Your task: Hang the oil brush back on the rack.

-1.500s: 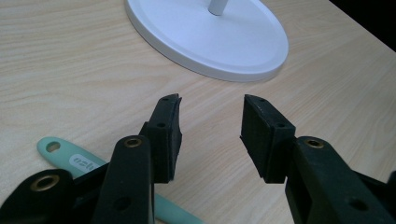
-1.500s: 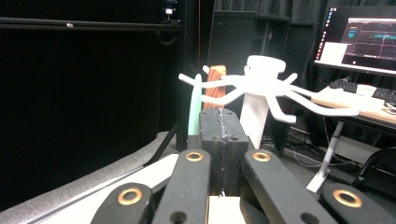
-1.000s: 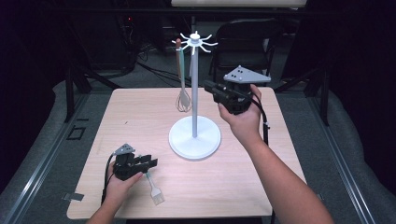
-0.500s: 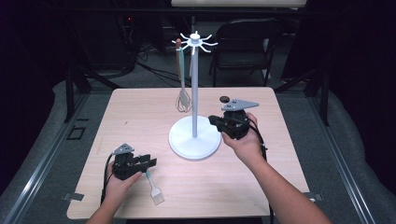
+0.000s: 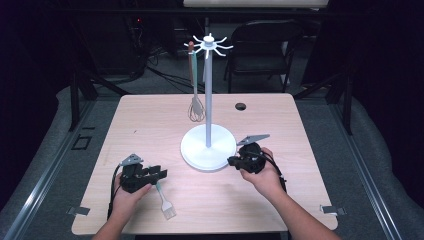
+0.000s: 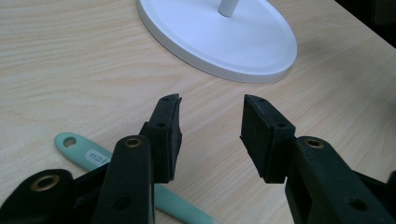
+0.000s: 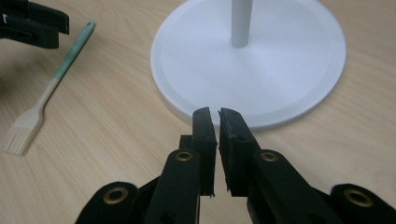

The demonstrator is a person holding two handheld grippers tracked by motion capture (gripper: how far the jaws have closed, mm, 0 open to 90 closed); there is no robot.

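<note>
The brush point(image 6: 88, 156) is partly hidden behind the left tongs point(image 6: 212, 126) in the left gripper view. The stand's pole point(image 7: 241, 21) is cut off by the top edge.

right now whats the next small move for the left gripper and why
Probably shift the left gripper sideways over the green-handled brush and close. Its jaws stand open with nothing between them, and the brush handle lies on the table just beside them, near the white stand where a whisk already hangs.

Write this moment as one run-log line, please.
left gripper: open, empty, over brush handle | right gripper: empty, jaws just opening slightly, lowered beside stand base | whisk: hanging on stand
</note>
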